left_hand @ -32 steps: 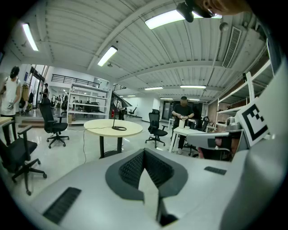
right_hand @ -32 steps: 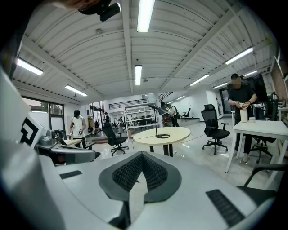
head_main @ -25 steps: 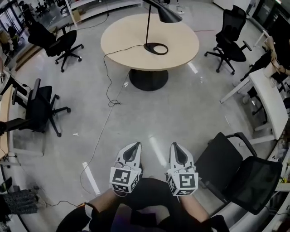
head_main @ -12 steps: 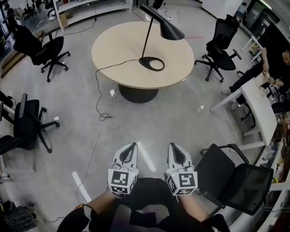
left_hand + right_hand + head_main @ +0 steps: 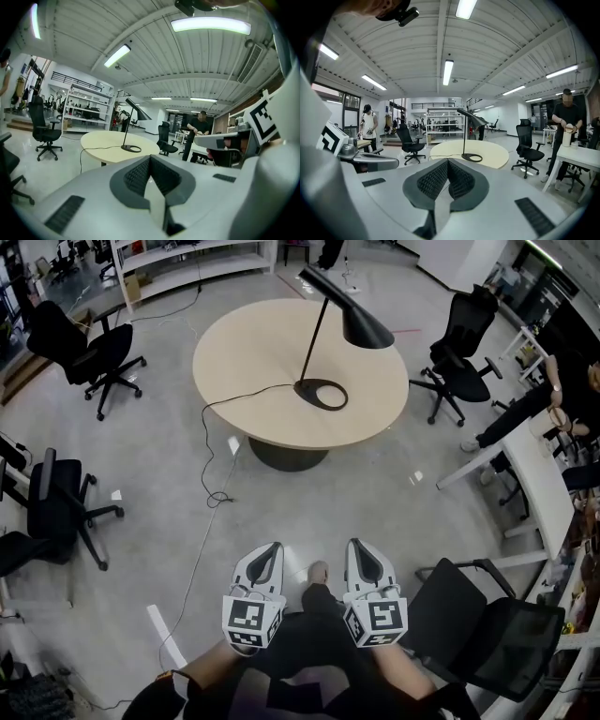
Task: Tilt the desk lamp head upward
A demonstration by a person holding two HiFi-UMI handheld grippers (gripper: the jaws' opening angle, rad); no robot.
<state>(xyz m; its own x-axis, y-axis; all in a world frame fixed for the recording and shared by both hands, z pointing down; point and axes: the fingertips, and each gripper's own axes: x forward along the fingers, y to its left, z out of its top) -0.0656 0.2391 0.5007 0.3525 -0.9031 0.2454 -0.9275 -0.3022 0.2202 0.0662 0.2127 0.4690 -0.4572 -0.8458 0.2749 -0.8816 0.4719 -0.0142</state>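
Nearest, the left gripper (image 5: pixel 269 549) and the right gripper (image 5: pixel 359 547) are side by side above the floor, each with jaws pressed together and nothing between them. Well apart, further ahead, the desk lamp (image 5: pixel 366 330) stands on the round table (image 5: pixel 244 352), its head sloping down

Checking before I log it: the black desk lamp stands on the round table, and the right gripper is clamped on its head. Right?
No: the head view shows the right gripper shut on nothing, well short of the round table. The black desk lamp does stand there, its head untouched.
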